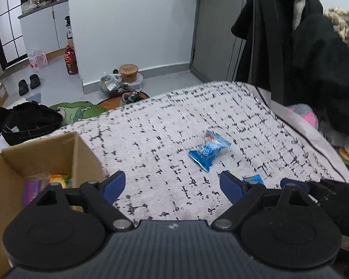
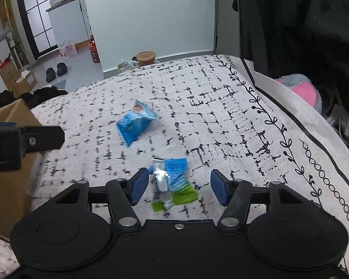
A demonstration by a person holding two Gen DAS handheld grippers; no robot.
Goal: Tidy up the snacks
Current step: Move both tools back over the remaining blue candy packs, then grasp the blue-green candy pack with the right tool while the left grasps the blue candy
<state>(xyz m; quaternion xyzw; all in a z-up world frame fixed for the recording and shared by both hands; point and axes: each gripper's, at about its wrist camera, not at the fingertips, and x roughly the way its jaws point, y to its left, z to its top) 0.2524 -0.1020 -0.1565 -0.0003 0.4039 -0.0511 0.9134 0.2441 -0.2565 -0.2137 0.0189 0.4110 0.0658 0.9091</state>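
Snacks were mid-sort: the cardboard box point(image 1: 41, 153), lower left of the left-wrist frame, already held a few. A blue packet point(image 1: 209, 151) lay mid-frame beyond the released left gripper point(image 1: 172, 186); the right gripper point(image 2: 179, 188) straddled a blue-green packet point(image 2: 174, 181) — unclenched, presumably for pickup.

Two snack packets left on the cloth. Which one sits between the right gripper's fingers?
The blue-and-green packet, with a silver strip; it lies between the open right gripper fingers, not yet pinched. The all-blue packet lies farther out on the cloth, clear of both grippers.
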